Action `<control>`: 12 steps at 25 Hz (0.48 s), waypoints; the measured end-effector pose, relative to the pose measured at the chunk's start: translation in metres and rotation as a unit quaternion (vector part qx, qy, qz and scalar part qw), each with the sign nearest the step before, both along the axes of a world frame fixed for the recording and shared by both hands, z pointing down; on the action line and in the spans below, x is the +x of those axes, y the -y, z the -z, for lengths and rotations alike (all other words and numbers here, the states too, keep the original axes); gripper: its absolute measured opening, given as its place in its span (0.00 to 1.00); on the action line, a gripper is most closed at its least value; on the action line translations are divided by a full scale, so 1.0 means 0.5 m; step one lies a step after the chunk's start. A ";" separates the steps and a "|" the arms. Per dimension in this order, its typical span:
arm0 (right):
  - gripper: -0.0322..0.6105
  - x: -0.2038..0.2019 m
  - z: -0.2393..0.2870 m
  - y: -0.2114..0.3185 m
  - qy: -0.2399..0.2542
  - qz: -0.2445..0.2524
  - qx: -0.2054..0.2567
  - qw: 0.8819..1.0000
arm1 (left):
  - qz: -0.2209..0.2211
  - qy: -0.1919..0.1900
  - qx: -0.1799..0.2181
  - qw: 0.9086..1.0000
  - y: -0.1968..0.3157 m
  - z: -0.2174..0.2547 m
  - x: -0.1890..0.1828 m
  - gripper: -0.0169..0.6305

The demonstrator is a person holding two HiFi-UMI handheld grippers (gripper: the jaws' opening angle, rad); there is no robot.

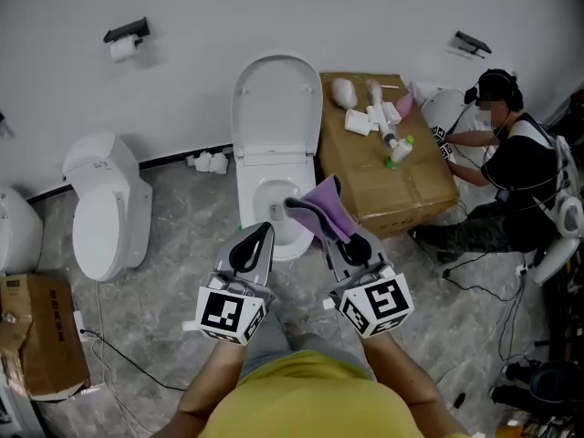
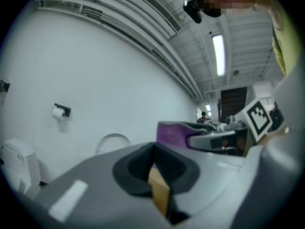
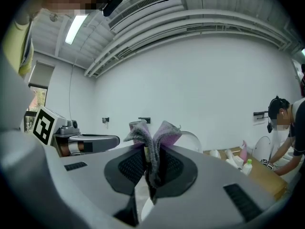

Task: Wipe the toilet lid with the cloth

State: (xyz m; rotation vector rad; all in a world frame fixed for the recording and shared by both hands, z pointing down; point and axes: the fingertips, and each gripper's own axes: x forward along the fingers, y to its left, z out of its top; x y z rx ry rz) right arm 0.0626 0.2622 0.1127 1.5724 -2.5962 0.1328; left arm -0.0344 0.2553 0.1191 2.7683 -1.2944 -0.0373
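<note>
The white toilet stands against the wall with its lid raised upright. My right gripper is shut on a purple and grey cloth, held in the air over the front of the bowl. In the right gripper view the cloth sticks up from between the closed jaws of the gripper, with the lid behind it. My left gripper hovers beside it, level, shut and holding nothing. The left gripper view shows the gripper with its jaws together and the cloth off to the right.
A cardboard box with bottles and rolls stands right of the toilet. A person sits on the floor beyond it. A second toilet stands at the left, another box at the lower left. Cables cross the floor.
</note>
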 end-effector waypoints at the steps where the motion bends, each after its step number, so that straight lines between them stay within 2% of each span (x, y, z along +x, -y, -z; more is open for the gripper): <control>1: 0.13 -0.002 0.003 0.027 0.000 -0.001 0.001 1.000 | -0.004 0.000 0.000 1.000 0.029 0.000 0.002 0.02; 12: 0.13 -0.054 0.007 0.314 0.009 -0.003 0.001 1.000 | -0.012 0.019 0.001 1.000 0.321 0.002 -0.027 0.02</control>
